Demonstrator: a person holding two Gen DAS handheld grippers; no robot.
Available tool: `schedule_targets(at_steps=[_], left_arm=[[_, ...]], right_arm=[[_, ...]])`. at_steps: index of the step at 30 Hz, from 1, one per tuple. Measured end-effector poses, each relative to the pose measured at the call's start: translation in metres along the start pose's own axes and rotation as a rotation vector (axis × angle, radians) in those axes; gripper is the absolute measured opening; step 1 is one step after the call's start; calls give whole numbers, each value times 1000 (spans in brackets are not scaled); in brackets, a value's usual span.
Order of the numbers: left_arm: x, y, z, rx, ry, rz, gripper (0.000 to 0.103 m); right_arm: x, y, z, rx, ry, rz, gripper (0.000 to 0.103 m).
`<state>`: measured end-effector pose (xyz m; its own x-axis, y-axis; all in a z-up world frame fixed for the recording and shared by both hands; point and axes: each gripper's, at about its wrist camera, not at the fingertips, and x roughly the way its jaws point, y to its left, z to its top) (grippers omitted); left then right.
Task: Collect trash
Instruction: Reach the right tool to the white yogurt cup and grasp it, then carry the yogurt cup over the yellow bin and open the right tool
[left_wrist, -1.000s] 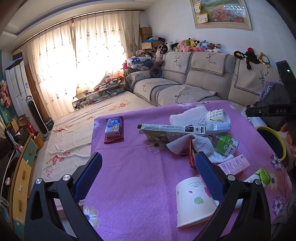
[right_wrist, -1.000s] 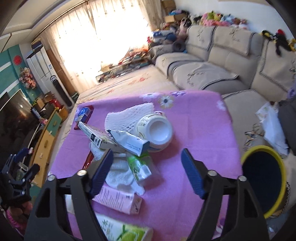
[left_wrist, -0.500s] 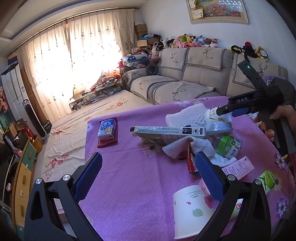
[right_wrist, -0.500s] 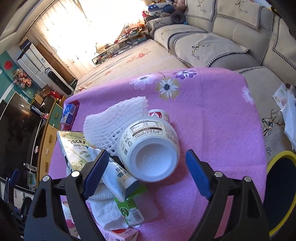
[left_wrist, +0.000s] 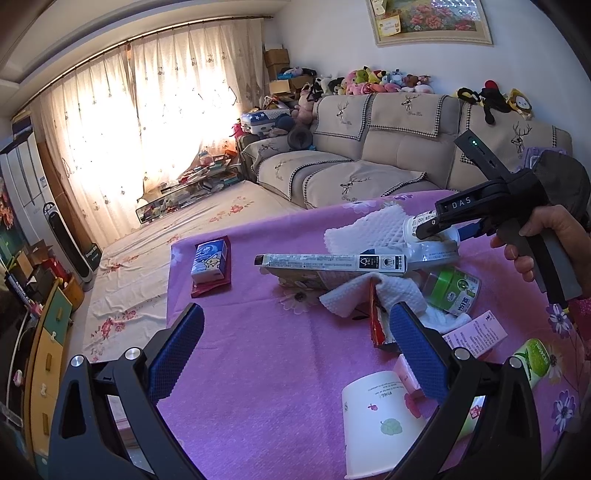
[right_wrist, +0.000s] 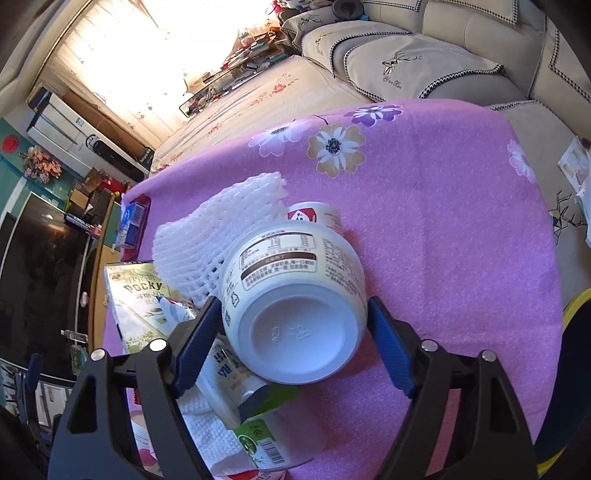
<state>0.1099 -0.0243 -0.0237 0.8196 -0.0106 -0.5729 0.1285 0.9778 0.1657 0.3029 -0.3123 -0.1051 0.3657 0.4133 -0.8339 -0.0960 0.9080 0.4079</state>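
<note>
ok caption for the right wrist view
Open right gripper straddles a tipped white cup beside foam netting on a pink tablecloth.

Your left gripper hovers with jaws wide apart; your right gripper is spread, your hand on its trigger.

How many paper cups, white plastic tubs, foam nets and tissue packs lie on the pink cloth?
Paper cup: 1
White plastic tubs: 2, the large tub on its side and the small tub behind it
Foam net: 1
Tissue pack: 1
Total: 5
</note>
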Motion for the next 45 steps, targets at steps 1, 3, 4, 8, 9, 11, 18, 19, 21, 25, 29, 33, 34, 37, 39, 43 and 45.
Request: schedule_targets(at_steps=[1,3,4,8,9,11,18,19,21,25,29,33,34,37,39,43,45], left_arm=[[-2,0,0,1,-1,2,99],[-2,1,-1,2,-1,4,99],[-3,1,-1,2,-2,4,99],[-5,1,-2,2,-6,5,99],[-6,0,-1,3,-7,4,99],[-7,-1,-2,4,-10,2,99],[-16,-3,-1,13,-21,-2,99],[-17,-3,-1,11,-22,-3,99],[-17,-3,-1,7,-21,-7,99],[-17,-4,-2,3,-12,-16,99],[-16,-10,-3,7,0,-18,99],[-16,-16,-4,14,17,-19,99],[-16,-18,-4,19,22,-19,99],[-17,-26,-7,36,34,-18,99],[-16,-30,-9,43,44,-23,99],[-13,-39,-15,52,64,-38,99],[-11,-42,-18,60,75,-45,99]], right_arm=[[-1,0,0,2,-10,-1,75],[-10,-1,-2,2,-34,-8,75],[-14,-1,-3,2,-46,-7,75],[-37,2,-5,-8,-91,-21,75],[-41,2,-5,-9,-97,-24,75],[-51,1,-7,-10,-113,-29,75],[-105,-29,-24,9,-185,-65,75],[-118,-44,-28,28,-204,-97,75],[-134,-74,-36,71,-228,-164,75],[-150,-160,-54,203,-222,-385,75],[-110,-235,-74,288,-38,-521,75],[-58,-280,-96,298,150,-601,75],[-49,-286,-99,299,182,-608,75],[-25,-301,-108,303,252,-625,75],[-13,-308,-114,304,299,-631,76],[-6,-311,-122,300,350,-624,77],[-13,-305,-121,280,334,-645,82]])
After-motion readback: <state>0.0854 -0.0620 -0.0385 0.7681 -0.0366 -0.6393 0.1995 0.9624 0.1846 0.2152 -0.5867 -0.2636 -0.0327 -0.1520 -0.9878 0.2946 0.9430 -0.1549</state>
